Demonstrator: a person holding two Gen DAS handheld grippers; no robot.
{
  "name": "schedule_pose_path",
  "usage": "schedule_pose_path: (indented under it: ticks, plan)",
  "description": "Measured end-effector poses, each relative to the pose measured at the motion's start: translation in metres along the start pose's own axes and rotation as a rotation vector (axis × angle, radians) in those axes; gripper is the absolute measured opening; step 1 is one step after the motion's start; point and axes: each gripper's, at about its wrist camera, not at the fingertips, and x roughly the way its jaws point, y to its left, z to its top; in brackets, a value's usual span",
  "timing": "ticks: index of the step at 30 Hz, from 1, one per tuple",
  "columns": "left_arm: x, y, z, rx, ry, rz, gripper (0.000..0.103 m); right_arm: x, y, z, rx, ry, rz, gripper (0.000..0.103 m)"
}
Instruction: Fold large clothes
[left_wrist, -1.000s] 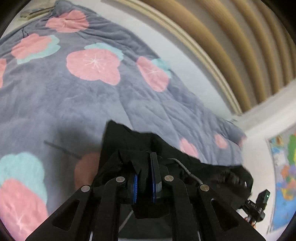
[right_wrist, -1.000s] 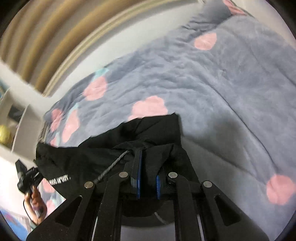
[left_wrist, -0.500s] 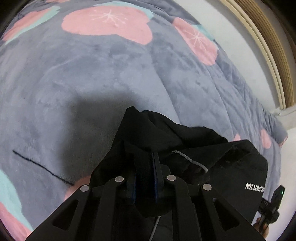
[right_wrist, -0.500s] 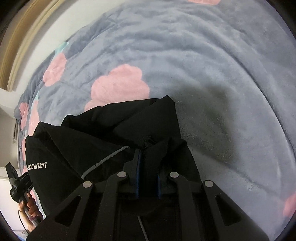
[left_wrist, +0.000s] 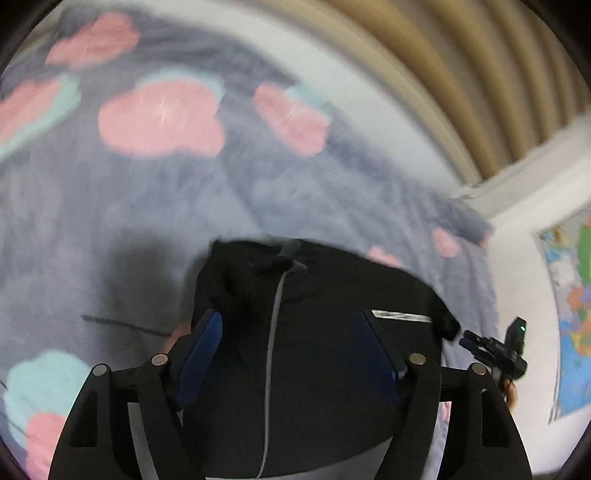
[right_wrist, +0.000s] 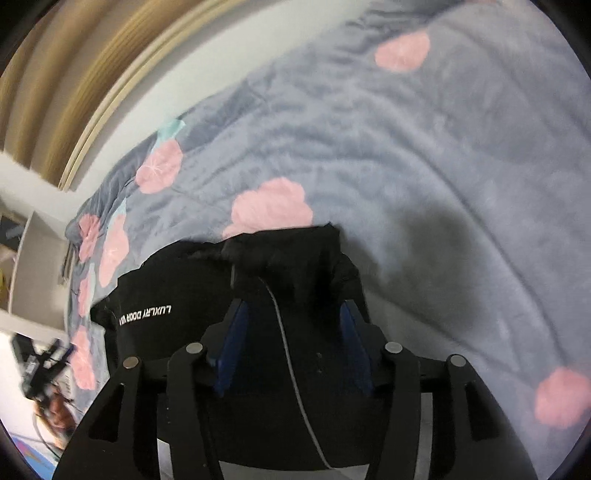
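Grey blanket (left_wrist: 155, 206) with pink flowers spreads ahead of both claws. Black garment (left_wrist: 325, 332) lies on it, directly under and between the fingers. Left gripper (left_wrist: 290, 354) spread wide, gripping nothing. Right gripper (right_wrist: 291, 347) likewise apart, over the garment's grey drawcord (right_wrist: 291, 354).

Right gripper (right_wrist: 291, 345) with jaws spread wide above a black garment (right_wrist: 192, 288), white lettering near its left edge, garment lying toward the near edge of the grey floral blanket (right_wrist: 424, 155)
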Motion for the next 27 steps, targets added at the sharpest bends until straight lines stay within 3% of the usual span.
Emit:
schedule_pose_path:
  ticks: [2, 5, 11, 14, 20, 24, 27]
  plan:
    - [-0.014, -0.006, 0.0, 0.036, -0.024, 0.01, 0.079, 0.0, 0.006, 0.002, -0.047, -0.007, -0.032, 0.068]
    - [-0.008, -0.005, 0.004, 0.058, -0.025, 0.075, 0.079, 0.012, 0.016, 0.008, -0.12, 0.004, -0.053, 0.068]
    - [0.047, 0.022, 0.019, -0.006, 0.041, 0.121, 0.079, 0.051, 0.026, 0.026, -0.248, -0.006, -0.118, 0.068]
    - [0.071, 0.034, 0.028, -0.016, 0.065, 0.13, 0.079, 0.064, 0.022, 0.037, -0.269, -0.016, -0.108, 0.068]
    - [0.111, 0.051, 0.043, 0.012, 0.163, 0.078, 0.079, 0.089, 0.011, 0.05, -0.302, 0.006, -0.073, 0.068]
    - [0.13, 0.062, 0.045, -0.023, 0.226, -0.071, 0.079, 0.115, 0.002, 0.056, -0.276, 0.071, 0.015, 0.068]
    - [0.136, 0.062, 0.046, -0.037, 0.232, -0.122, 0.079, 0.131, -0.001, 0.06, -0.259, 0.103, 0.047, 0.068]
